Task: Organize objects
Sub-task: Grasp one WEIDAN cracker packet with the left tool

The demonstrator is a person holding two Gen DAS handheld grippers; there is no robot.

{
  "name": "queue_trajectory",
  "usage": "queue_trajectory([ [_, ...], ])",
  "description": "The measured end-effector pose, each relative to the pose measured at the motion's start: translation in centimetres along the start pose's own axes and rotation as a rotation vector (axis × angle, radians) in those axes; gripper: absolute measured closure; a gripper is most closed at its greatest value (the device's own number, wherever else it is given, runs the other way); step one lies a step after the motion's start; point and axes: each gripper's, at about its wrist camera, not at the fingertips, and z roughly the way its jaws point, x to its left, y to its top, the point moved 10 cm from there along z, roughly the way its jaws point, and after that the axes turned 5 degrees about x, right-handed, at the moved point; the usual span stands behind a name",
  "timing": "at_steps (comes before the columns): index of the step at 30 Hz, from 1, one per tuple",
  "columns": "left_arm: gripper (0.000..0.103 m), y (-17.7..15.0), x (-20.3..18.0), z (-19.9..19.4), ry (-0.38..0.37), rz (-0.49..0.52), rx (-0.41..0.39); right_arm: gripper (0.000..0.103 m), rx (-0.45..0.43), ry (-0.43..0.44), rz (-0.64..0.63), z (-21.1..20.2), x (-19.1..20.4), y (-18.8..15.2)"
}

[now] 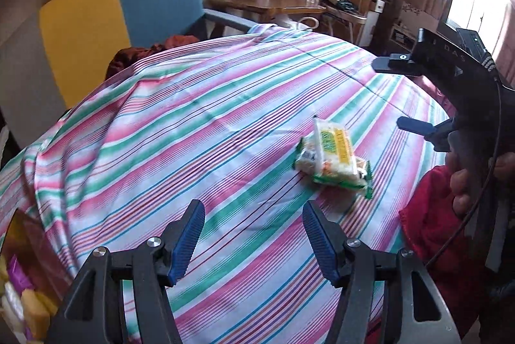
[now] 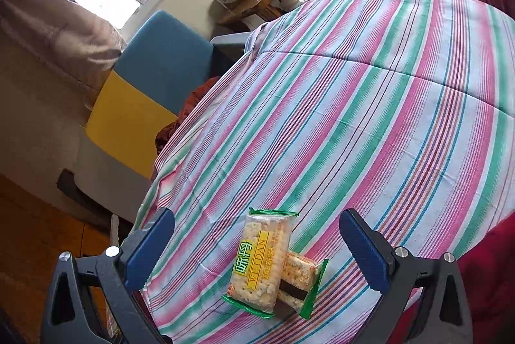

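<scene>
Now left gripper (image 1: 253,239) hovering over striped cloth (image 1: 193,125), jaws standing apart, gripping nothing. Right gripper (image 2: 257,247) gaping wide, also touching nothing. Two cracker packs (image 2: 257,260) lying on cloth, one overlapping other, sitting between right fingers but clear of pads. From left gripper, packs (image 1: 334,158) lying ahead, right of fingers.
</scene>
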Motion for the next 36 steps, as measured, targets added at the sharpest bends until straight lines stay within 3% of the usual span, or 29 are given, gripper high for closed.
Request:
queue_trajectory([
  [4, 0.039, 2.4, -4.0, 2.0, -0.068, 0.084, 0.005, 0.000, -0.002, 0.015, 0.022, -0.1, -0.2, 0.2],
  [9, 0.039, 3.8, -7.1, 5.4, -0.097, 0.134, 0.057, 0.000, -0.012, 0.032, 0.045, -0.2, -0.3, 0.5],
  [16, 0.039, 5.0, -8.5, 9.7, -0.041, 0.177, 0.124, 0.000, -0.007, 0.045, 0.071, -0.1, -0.8, 0.6],
  [18, 0.040, 5.0, -8.1, 10.6, -0.044, 0.145, 0.147, 0.000, -0.003, 0.040, 0.068, 0.0, -0.8, 0.6],
  [19, 0.051, 4.8, -7.8, 10.7, -0.056, 0.121, 0.152, 0.000, -0.005, 0.029, 0.081, 0.0, -1.2, 0.6],
  [20, 0.055, 4.6, -7.5, 10.6, -0.069, 0.098, 0.148, 0.000, 0.001, 0.044, 0.089, 0.1, -1.2, 0.6],
  [26, 0.055, 1.8, -3.4, 7.8, -0.098, -0.028, 0.105, 0.000, 0.006, 0.042, 0.085, 0.2, -1.1, 0.5],
  [31, 0.055, -2.3, 1.6, 5.5, -0.031, -0.163, 0.107, 0.000, 0.046, 0.031, 0.065, 1.1, -0.8, -0.1],
  [36, 0.055, -7.2, 4.5, 4.4, 0.054, -0.228, 0.126, 0.000, 0.123, 0.000, -0.005, 2.7, 0.2, -1.5],
])
